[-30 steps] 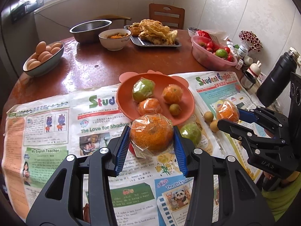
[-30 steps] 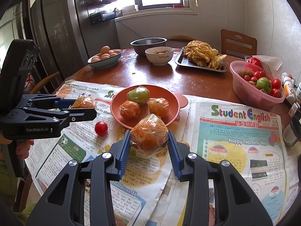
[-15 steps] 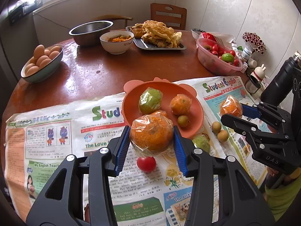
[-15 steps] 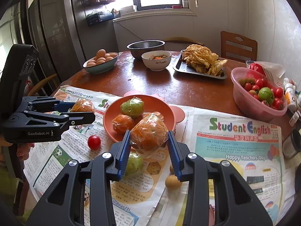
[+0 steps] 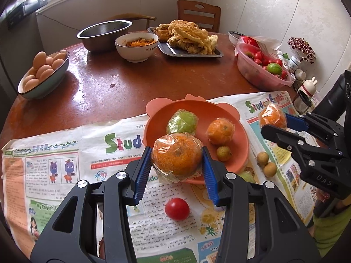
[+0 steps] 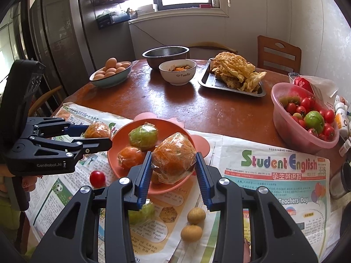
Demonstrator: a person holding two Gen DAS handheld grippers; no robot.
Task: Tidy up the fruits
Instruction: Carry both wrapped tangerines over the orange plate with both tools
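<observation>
While both wrapped oranges hung over the near rim of the plate (image 5: 241, 151), nothing had been let go yet. The left gripper (image 5: 177, 166) was pinching one wrapped orange (image 5: 177, 156) betw. its blue pads, w/ crinkled film bunched under the fruit. The right gripper (image 6: 173, 168) was pinching the other wrapped orange (image 6: 174, 157) the same way. Each gripper showed in the other's view, coming in from opposite sides of the plate.

The plate sat on newspaper (image 5: 65, 153) on the tabletop (image 5: 120, 83) and held a wrapped green fruit (image 5: 182, 121), a smaller orange (image 5: 221, 131) and a small brown fruit (image 5: 223, 153). Loose on the paper: a cherry tomato (image 5: 177, 205), two more small brown fruits (image 6: 194, 223) and another wrapped green fruit (image 6: 141, 214).

Risks, as I judged them:
- Both loads headed for the same near part of the plate, so the grippers or the oranges could bump if lowered together
- Film is slick and loose; a pad may have been gripping wrap more than fruit, so an orange could slip or snag on release
- Round fruit dropped near the rim could roll off onto the paper, or knock the small brown fruit out
- The plate is light and shallow, on paper; a push at the rim could slide or tip it
- Free room looked tight, esp. for two big oranges
</observation>
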